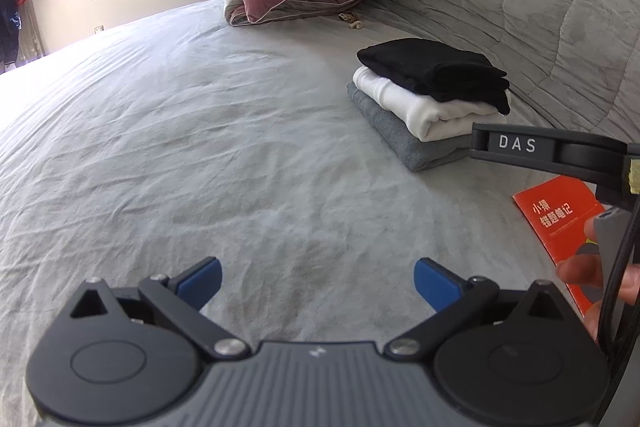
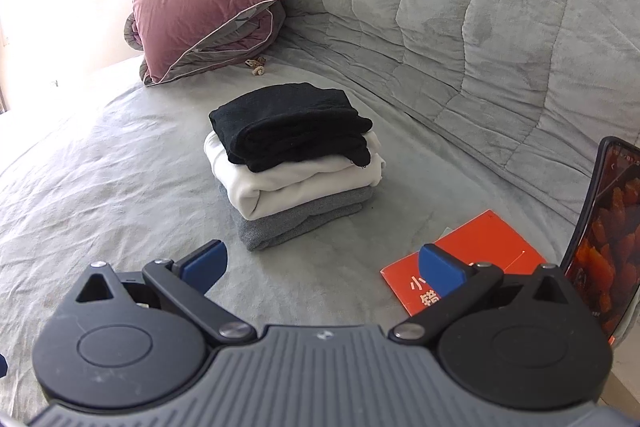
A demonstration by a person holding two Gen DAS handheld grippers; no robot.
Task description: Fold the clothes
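Black knit garment [image 2: 292,125] tops white folded top [image 2: 296,179] and grey folded cloth [image 2: 304,219], stacked on grey bedsheet [image 2: 100,167]. Left gripper [image 1: 318,281] and right gripper [image 2: 322,267]: fingers apart, empty. Risk: nudging the overhanging black layer could topple the stack toward red booklet [image 2: 480,247].

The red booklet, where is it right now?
The red booklet lies flat on the bed sheet, right of the stack of folded clothes in the right wrist view, partly behind the right gripper.
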